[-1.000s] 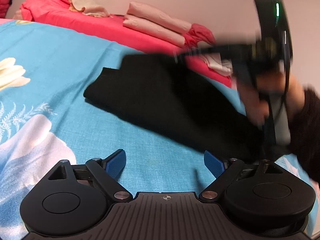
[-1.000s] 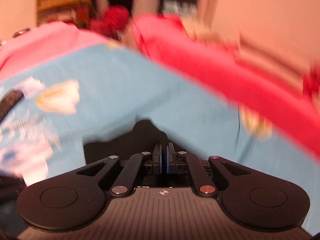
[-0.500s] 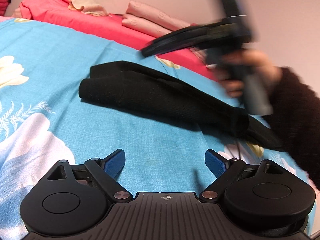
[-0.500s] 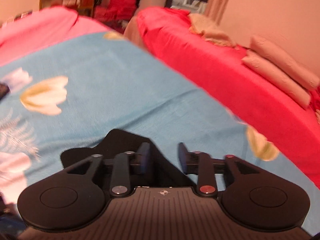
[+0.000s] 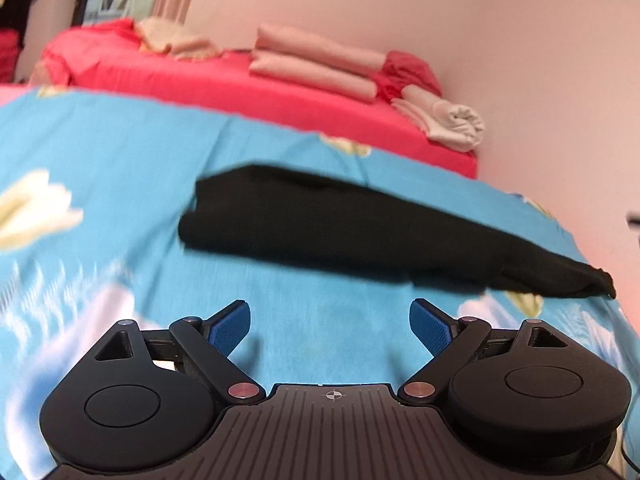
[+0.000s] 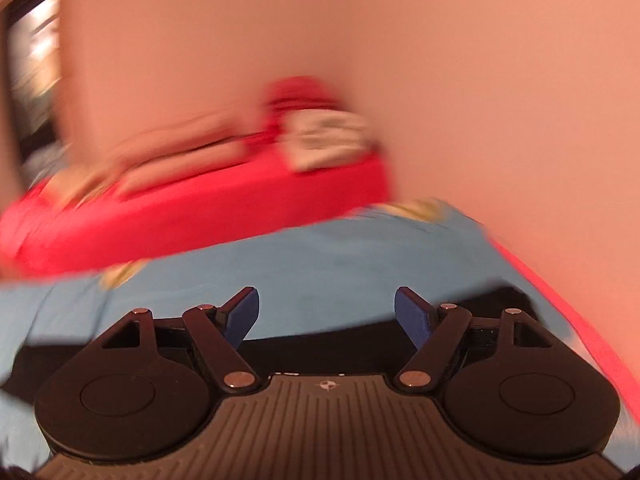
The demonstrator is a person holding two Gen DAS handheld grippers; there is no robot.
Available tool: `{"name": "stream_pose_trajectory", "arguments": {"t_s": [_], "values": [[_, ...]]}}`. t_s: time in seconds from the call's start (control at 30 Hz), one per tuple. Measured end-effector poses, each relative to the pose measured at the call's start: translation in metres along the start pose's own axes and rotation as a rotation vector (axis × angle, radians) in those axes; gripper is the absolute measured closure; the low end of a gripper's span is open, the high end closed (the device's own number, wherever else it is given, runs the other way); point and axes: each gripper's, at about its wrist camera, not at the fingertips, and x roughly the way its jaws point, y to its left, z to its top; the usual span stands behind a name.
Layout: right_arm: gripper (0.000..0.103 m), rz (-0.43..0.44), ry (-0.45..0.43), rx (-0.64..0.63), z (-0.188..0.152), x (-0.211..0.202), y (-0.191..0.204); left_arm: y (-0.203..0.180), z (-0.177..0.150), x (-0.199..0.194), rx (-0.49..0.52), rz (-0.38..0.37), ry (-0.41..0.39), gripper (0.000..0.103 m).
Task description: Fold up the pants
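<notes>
Black pants (image 5: 340, 232) lie folded lengthwise on the blue flowered sheet (image 5: 120, 168), thick end at the left and tapering to a thin end at the right bed edge. My left gripper (image 5: 330, 326) hovers in front of them, open, with only sheet between its blue pads. In the blurred right wrist view, my right gripper (image 6: 326, 314) has its jaws opening with nothing between them; the black pants (image 6: 320, 344) show as a dark band just under and behind the fingers.
A red-covered bed (image 5: 240, 84) runs along the far side, carrying folded pink cloths (image 5: 320, 60) and a rolled pale cloth (image 5: 452, 120). A plain wall (image 5: 440, 20) closes the right and back. The blue sheet's edge drops off at the right.
The right gripper let go of the pants, its jaws parting, and swung fast to the right out of the left wrist view. The pants now lie flat. The left gripper rose slightly.
</notes>
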Motion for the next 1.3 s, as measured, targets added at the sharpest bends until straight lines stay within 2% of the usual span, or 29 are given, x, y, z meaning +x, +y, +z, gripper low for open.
{"name": "stream_pose_trajectory", "arguments": {"t_s": [0.03, 0.1, 0.17, 0.23, 0.3, 0.37, 0.43, 0.5, 0.57, 0.67, 0.77, 0.87, 0.97, 1.07, 1.13, 1.17, 1.2, 1.23, 1.27, 1.3], "values": [[0.024, -0.051, 0.0, 0.119, -0.005, 0.003, -0.032, -0.003, 0.01, 0.0, 0.011, 0.009, -0.009, 0.0], [0.032, -0.146, 0.046, 0.359, -0.019, 0.016, -0.093, -0.008, 0.03, 0.004, 0.032, 0.034, -0.026, 0.0], [0.039, -0.178, 0.109, 0.546, -0.042, 0.034, -0.136, -0.013, 0.049, 0.016, 0.054, 0.062, -0.046, 0.0], [0.047, -0.123, 0.149, 0.632, -0.061, 0.053, -0.155, -0.015, 0.066, 0.034, 0.042, 0.088, -0.041, 0.0], [0.048, -0.12, 0.13, 0.64, -0.069, 0.062, -0.156, -0.015, 0.078, 0.055, 0.023, 0.099, -0.036, 0.0], [0.047, -0.089, 0.097, 0.597, -0.066, 0.063, -0.145, -0.011, 0.088, 0.078, -0.006, 0.129, -0.023, 0.0], [0.047, 0.008, 0.097, 0.516, -0.057, 0.058, -0.121, -0.004, 0.089, 0.101, -0.057, 0.149, -0.003, 0.0], [0.044, 0.162, 0.1, 0.398, -0.048, 0.046, -0.084, 0.005, 0.085, 0.122, -0.106, 0.125, 0.04, 0.0], [0.036, 0.354, 0.152, 0.249, -0.048, 0.038, -0.039, 0.011, 0.071, 0.138, -0.134, 0.141, 0.089, 0.0], [0.032, 0.602, 0.256, 0.024, -0.063, 0.032, 0.037, -0.001, 0.051, 0.131, -0.004, 0.171, 0.066, 0.0], [0.031, 0.76, 0.321, -0.16, -0.086, 0.038, 0.108, -0.009, 0.037, 0.116, 0.084, 0.165, 0.066, 0.0], [0.031, 0.822, 0.375, -0.252, -0.104, 0.06, 0.169, -0.006, 0.027, 0.105, 0.106, 0.157, 0.052, 0.0], [0.031, 0.866, 0.442, -0.234, -0.113, 0.091, 0.213, 0.001, 0.023, 0.097, 0.069, 0.134, 0.029, 0.0], [0.03, 0.914, 0.478, -0.079, -0.109, 0.123, 0.234, 0.009, 0.022, 0.091, 0.019, 0.112, 0.0, 0.0], [0.039, 0.931, 0.496, 0.068, -0.109, 0.134, 0.235, 0.01, 0.023, 0.087, -0.001, 0.116, -0.019, 0.0], [0.044, 0.987, 0.533, 0.063, -0.112, 0.131, 0.236, 0.012, 0.023, 0.083, -0.011, 0.119, -0.032, 0.0], [0.042, 1.072, 0.536, -0.039, -0.114, 0.118, 0.237, 0.014, 0.022, 0.08, -0.025, 0.118, -0.047, 0.0], [0.042, 1.104, 0.488, -0.179, -0.118, 0.097, 0.235, 0.017, 0.022, 0.077, -0.042, 0.118, -0.059, 0.0], [0.04, 1.098, 0.43, -0.317, -0.124, 0.079, 0.232, 0.022, 0.022, 0.074, -0.064, 0.116, -0.07, 0.0], [0.041, 1.065, 0.417, -0.406, -0.129, 0.071, 0.23, 0.026, 0.023, 0.073, -0.089, 0.112, -0.074, 0.0]]}}
